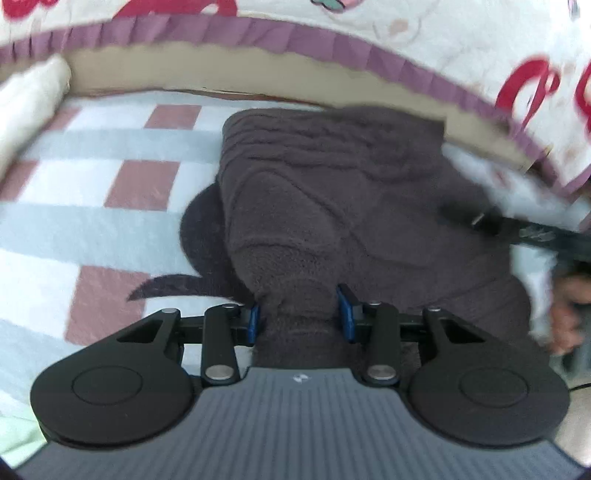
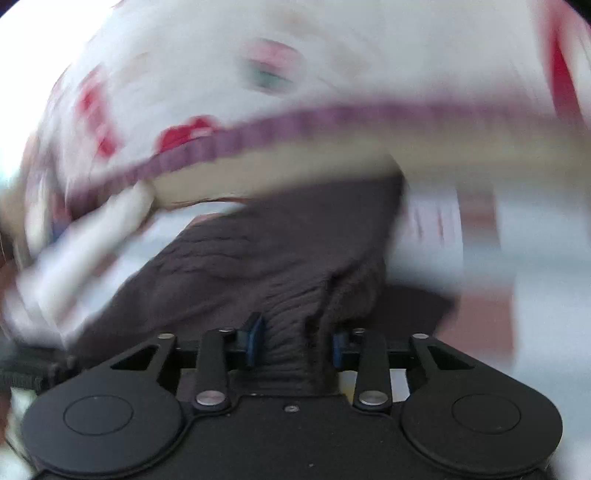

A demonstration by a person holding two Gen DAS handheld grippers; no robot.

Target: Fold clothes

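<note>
Centrally, at the lower middle of each wrist view, the blue-padded jaws stand narrowed on a bunched fold of the dark brown fleece garment [image 1: 332, 184]: the left gripper [image 1: 300, 317] clamps a thick wad of the pile fabric, and the right gripper [image 2: 293, 341] pinches a ribbed edge of the same garment [image 2: 280, 251]. Outward from the jaws, the garment spreads across the middle of both frames over a checked blanket [image 1: 110, 155] of pale blue, white and dusty-red squares. Beyond it, along the upper edge, runs a white printed cover with a purple pleated trim [image 1: 258, 33]; a rolled white cloth [image 1: 33, 96] lies at the upper left of the left view. Judged from the paired grips and the motion blur, the step in hand is carrying one edge over to make a fold; the next move calls for laying both held portions down evenly, then releasing. Red printed shapes on the cover cannot be read as words.
</note>
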